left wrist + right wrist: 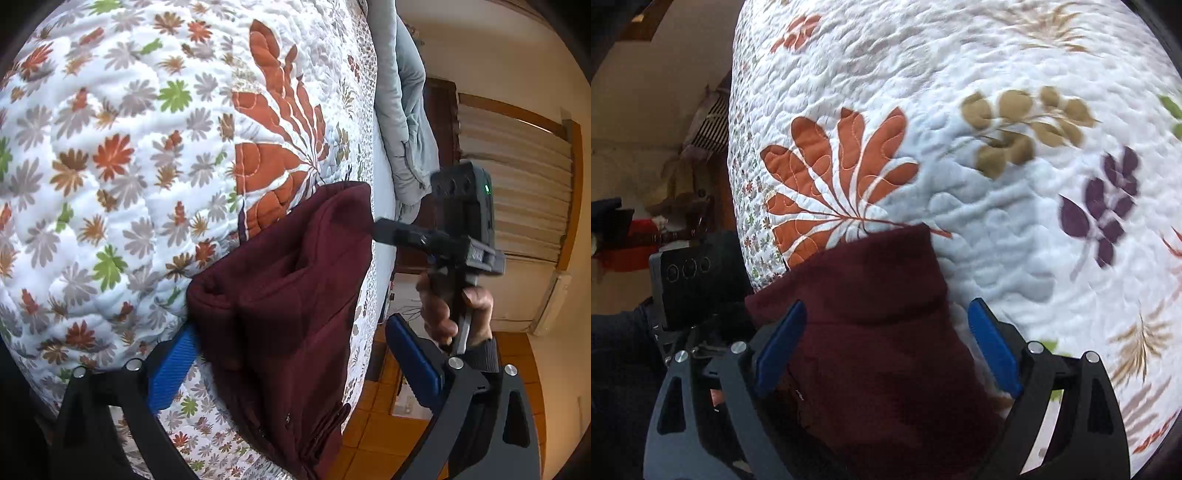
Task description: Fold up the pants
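On the quilt [997, 206], folded pants [871, 332] lie between both released grippers [886, 347].

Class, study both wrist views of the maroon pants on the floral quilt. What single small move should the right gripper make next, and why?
Probably lower the right gripper a little and close on the pants. Its blue fingers stand wide apart on either side of the folded maroon cloth without pressing it, so nothing is gripped yet. The left gripper is open too, with the pants between its fingers on the quilt.
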Action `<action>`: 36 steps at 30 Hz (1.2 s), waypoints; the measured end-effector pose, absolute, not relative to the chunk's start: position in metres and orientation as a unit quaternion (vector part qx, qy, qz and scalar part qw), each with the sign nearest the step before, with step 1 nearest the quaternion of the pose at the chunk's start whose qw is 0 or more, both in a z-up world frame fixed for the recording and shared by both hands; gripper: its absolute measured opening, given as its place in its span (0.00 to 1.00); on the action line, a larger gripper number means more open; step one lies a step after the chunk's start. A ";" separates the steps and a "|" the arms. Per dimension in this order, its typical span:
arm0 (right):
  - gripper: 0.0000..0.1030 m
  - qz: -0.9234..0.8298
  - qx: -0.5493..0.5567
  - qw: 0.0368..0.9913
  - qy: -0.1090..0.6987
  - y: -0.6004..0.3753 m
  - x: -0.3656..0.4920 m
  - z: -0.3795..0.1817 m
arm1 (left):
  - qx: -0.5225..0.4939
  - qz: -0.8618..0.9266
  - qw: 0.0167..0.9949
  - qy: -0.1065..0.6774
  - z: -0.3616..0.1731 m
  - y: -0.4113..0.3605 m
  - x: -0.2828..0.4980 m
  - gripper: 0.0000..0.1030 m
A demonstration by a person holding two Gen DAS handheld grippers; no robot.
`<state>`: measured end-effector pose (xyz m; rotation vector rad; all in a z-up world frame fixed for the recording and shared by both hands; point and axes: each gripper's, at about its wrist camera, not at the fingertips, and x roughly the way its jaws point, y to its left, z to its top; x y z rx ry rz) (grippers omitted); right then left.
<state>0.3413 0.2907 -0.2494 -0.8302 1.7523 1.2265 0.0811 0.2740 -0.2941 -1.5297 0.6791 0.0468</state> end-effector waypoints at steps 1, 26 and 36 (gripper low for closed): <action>0.86 0.488 -0.332 0.404 0.698 0.294 0.340 -0.253 | -0.674 0.024 0.671 0.306 -0.294 0.274 0.079 0.92; 0.31 0.488 -0.363 0.443 0.659 0.285 0.322 -0.217 | -0.555 0.032 0.748 0.363 -0.235 0.261 0.100 0.33; 0.26 0.498 -0.369 0.483 0.619 0.271 0.310 -0.180 | -0.521 0.020 0.776 0.355 -0.201 0.251 0.117 0.32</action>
